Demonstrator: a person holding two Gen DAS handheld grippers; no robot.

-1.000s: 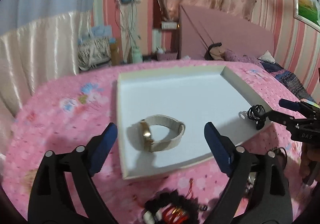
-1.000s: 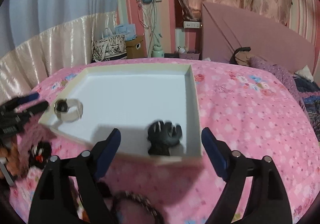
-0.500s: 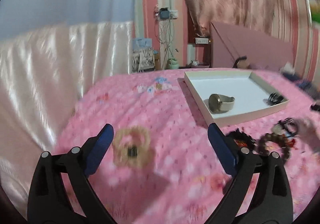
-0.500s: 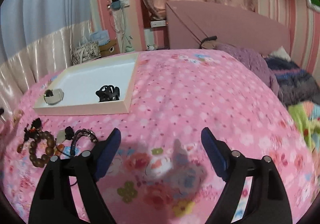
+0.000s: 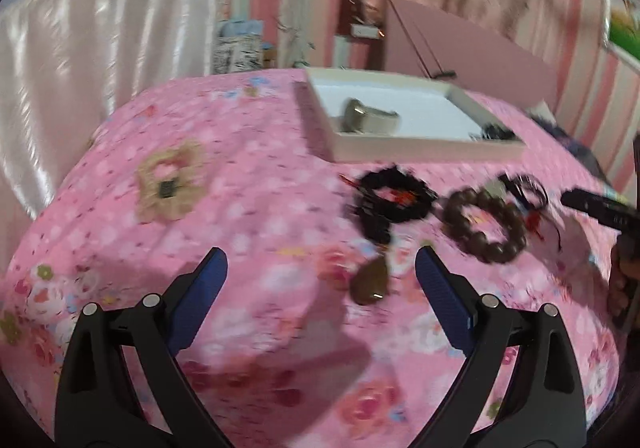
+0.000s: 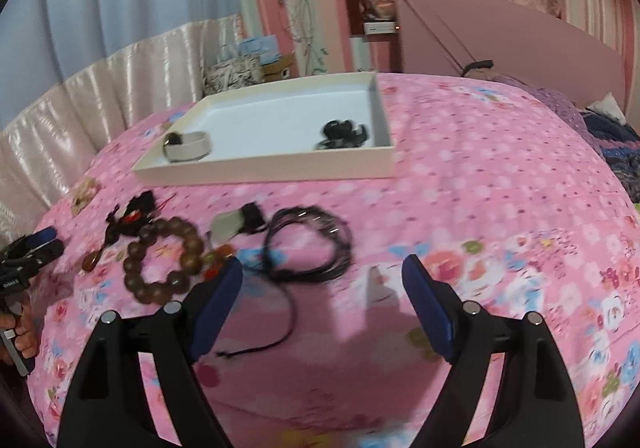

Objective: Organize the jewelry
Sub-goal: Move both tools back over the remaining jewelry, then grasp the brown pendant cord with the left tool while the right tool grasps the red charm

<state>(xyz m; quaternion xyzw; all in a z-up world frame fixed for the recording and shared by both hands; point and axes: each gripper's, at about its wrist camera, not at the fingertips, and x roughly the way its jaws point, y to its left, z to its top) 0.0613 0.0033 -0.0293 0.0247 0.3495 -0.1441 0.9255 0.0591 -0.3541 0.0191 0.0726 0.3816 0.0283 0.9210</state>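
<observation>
On the bed ahead of the right tool (image 6: 322, 274), spread and empty, the black cord necklace (image 6: 308, 244) lies just beyond its tips, nearer than the left tool (image 5: 321, 270), also spread.

Soft, even indoor light fills both fisheye views, which bend and darken toward their rounded corners; the left wrist view is smeared with motion blur across the bead bracelet (image 5: 485, 226) and curtains, the right wrist view sharper, with dim shadows on the bedspread (image 6: 500, 184).
</observation>
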